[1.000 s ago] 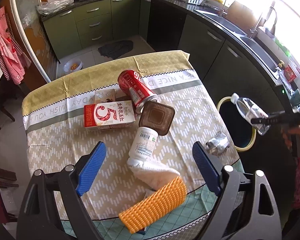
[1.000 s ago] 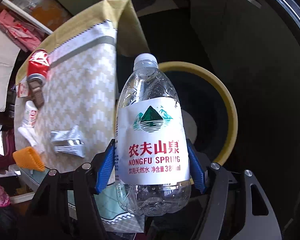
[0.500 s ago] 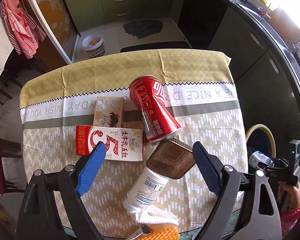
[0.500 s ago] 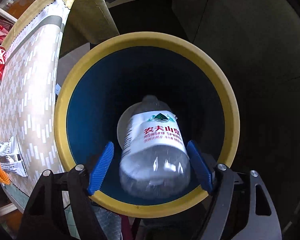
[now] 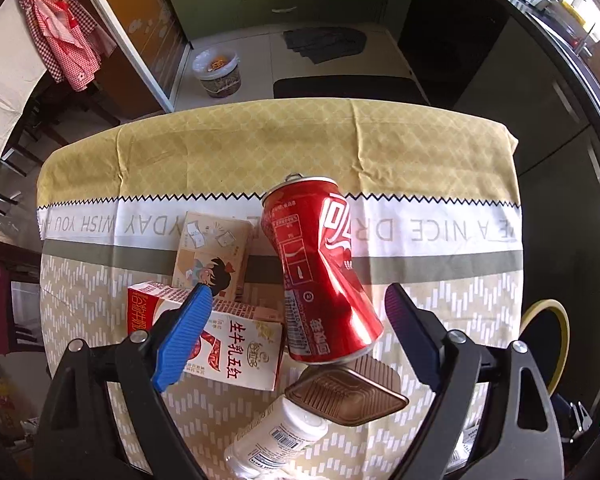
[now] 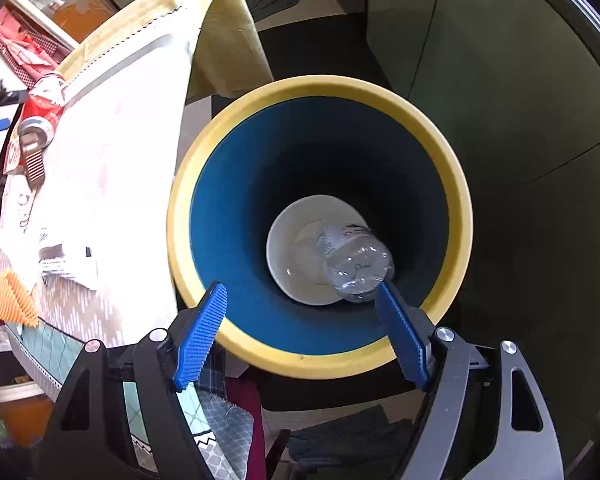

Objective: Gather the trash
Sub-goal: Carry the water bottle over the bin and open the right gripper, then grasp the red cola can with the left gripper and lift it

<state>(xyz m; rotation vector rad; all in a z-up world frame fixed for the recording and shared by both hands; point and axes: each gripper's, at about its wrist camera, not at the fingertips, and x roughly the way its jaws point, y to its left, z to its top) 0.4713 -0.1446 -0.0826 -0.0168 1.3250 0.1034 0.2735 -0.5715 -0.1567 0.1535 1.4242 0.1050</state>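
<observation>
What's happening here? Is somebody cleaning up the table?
Yes. A person is clearing trash with a hand-held gripper in each hand. The right hand-held gripper is open over the bin, and a water bottle lies at the bottom of it. The left hand-held gripper is open above the table, lined up around a dented red can. A milk carton, a small box, a brown lid and a white bottle are on the table too.

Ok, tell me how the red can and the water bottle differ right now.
The red can lies dented on the table, resting partly on a brown tray; the water bottle lies at the bottom of the bin. The can is opaque red metal; the bottle is clear plastic. The can sits between the open left gripper; the bottle is below the open right gripper. Neither is held.
</observation>
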